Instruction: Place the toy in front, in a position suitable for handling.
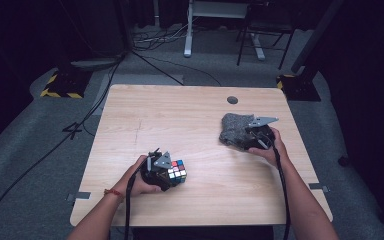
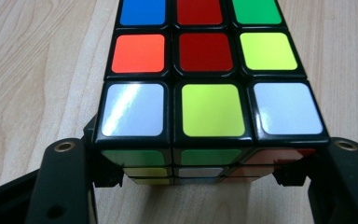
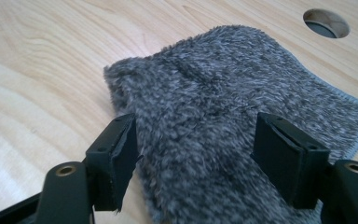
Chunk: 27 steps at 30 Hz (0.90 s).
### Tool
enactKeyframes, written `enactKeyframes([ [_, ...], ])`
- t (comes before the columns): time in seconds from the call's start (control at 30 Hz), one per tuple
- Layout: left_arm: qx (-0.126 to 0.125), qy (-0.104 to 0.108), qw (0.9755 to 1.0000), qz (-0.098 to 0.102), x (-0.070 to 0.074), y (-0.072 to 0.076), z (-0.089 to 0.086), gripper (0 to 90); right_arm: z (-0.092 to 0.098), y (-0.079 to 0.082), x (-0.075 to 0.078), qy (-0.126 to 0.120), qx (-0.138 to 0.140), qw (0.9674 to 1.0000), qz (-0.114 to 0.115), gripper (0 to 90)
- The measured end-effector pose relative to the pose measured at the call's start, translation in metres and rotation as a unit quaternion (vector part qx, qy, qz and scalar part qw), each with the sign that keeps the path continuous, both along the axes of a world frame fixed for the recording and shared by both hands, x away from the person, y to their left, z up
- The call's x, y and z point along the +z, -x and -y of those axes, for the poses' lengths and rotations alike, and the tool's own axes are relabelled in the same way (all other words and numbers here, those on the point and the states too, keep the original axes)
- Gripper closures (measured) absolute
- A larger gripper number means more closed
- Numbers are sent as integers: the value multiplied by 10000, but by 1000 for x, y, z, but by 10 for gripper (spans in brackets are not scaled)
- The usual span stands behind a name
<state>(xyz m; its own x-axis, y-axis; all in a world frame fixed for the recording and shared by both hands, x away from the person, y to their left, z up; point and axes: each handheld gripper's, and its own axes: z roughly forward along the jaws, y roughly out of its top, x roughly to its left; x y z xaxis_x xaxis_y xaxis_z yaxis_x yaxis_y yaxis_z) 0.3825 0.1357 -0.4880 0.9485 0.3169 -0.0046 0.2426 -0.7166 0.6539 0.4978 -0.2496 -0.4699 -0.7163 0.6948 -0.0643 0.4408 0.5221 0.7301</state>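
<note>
A scrambled Rubik's cube [image 1: 178, 170] rests on the wooden table [image 1: 180, 120] near its front left. My left gripper [image 1: 170, 175] holds it from the near side. In the left gripper view the cube [image 2: 209, 70] sits between the two black jaws, whose pads press its lower sides; the left gripper [image 2: 200, 175] is shut on it. At the right of the table lies a grey fluffy cloth [image 1: 232, 127]. My right gripper [image 1: 249, 139] rests on the cloth's near edge. Its jaws stand wide apart over the cloth [image 3: 214, 84], so the right gripper [image 3: 200, 140] is open.
A round cable hole [image 1: 232, 100] is cut in the table just beyond the cloth and appears as the hole [image 3: 326, 23] at the top right of the right gripper view. Cables, stand bases and a chair stand on the floor behind the table.
</note>
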Motion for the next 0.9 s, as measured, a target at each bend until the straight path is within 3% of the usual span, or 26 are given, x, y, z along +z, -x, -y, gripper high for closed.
enactKeyframes([
  [0.17,4,33,10000,10,0,-1,1,337,-3,-8,-9,123,-109,9998,-145,297],
  [0.27,4,-61,10000,39,-1,-1,3,337,-3,-11,-15,116,-134,9995,-246,302],
  [0.3,-13,-37,10000,1,-2,-2,4,338,-1,-13,-19,8,-216,9992,-329,310],
  [0.4,8,-23,10000,-42,-2,-2,4,337,1,-15,-22,-136,-177,9988,-431,382],
  [0.47,-7,-1,10000,-23,-2,-2,4,337,2,-15,-22,-230,-136,9983,-509,484],
  [0.5,-7,-1,10000,-23,-2,-2,4,337,2,-15,-22,-230,-136,9983,-509,484],
  [0.53,11,-4,10000,-18,-1,-2,4,337,5,-14,-21,-234,-69,9983,-532,580],
  [0.63,63,-33,10000,-40,-2,-1,4,337,8,-11,-21,-292,-13,9980,-563,672],
  [0.8,64,-24,10000,-42,-2,0,5,337,11,-3,-22,-302,35,9981,-528,710],
  [0.9,36,-2,10000,-67,-2,0,5,337,12,6,-21,-251,246,9977,-576,713],
])
